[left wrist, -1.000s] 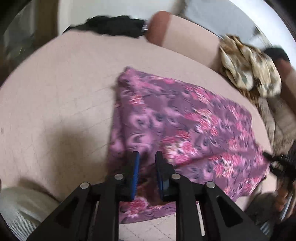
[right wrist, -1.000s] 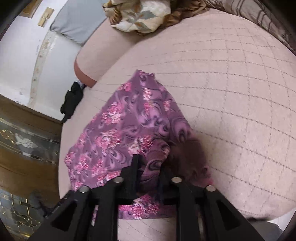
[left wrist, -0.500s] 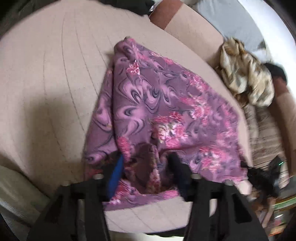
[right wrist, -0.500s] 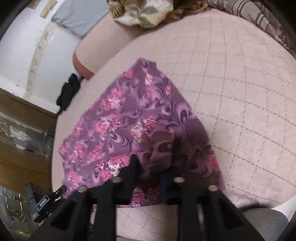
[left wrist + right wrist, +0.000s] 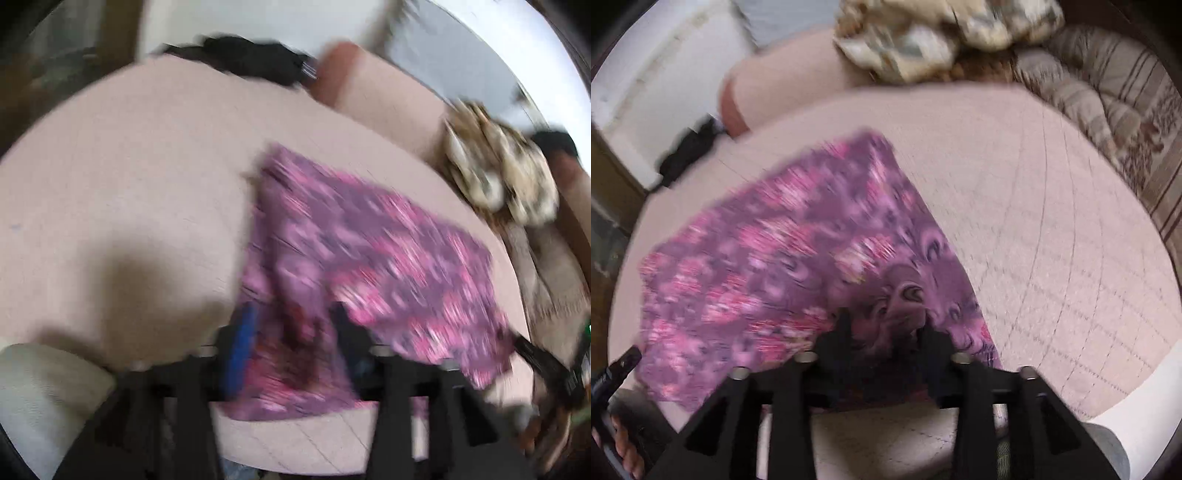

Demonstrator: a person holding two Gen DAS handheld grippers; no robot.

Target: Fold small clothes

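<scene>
Lying flat on the pink quilted bed (image 5: 1052, 240) was one purple floral garment (image 5: 369, 251), w/ its near edge bunched between both grippers. Left gripper (image 5: 291, 332) and right gripper (image 5: 884, 328) each sat partly open w/ cloth between the fingers — grip unclear, frames blurred. Beyond: one patterned clothes heap (image 5: 498, 184), one black item (image 5: 251, 62) at the far edge.

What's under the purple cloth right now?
The purple cloth lies on the pink quilted cover, which shows all around it. Whatever sits beneath the cloth itself is covered; the frames are blurred too.

Pink quilted bed (image 5: 1052, 229): purple floral garment (image 5: 798, 236), patterned clothes heap (image 5: 923, 40) on it.
</scene>
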